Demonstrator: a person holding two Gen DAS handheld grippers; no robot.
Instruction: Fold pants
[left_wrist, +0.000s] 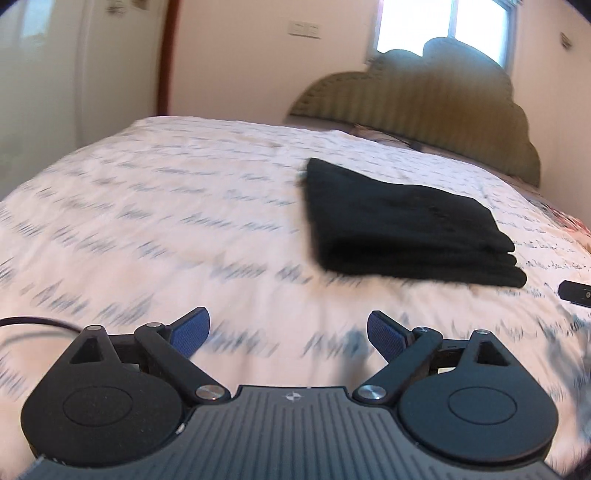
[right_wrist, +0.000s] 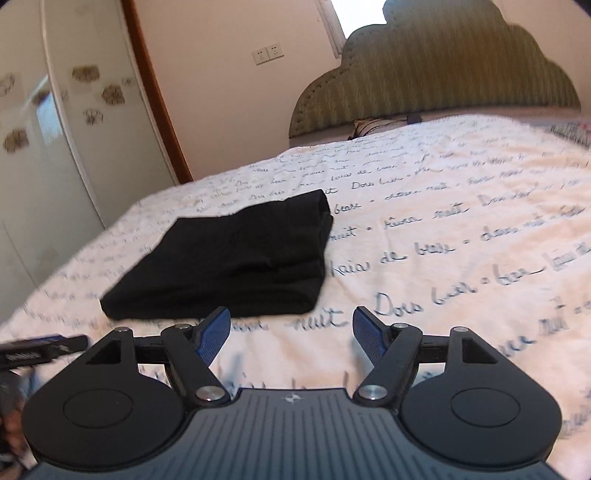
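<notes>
— Blue pads on the left gripper stand wide apart, with only the script-printed bedcover showing between them.

— And the pants?

— Folded into a flat black stack, lying on the cover ahead of the jaws and off to their right, well clear of both fingertips.

— What about the right gripper?

— Its jaws gape too, nothing between them but cover. From there the pants sit just ahead of the left finger, apart from it.

— Anything beyond?

— A green scalloped headboard far past the jaws. At the right view's left edge, beside the jaws, the tip of the other gripper shows.
</notes>
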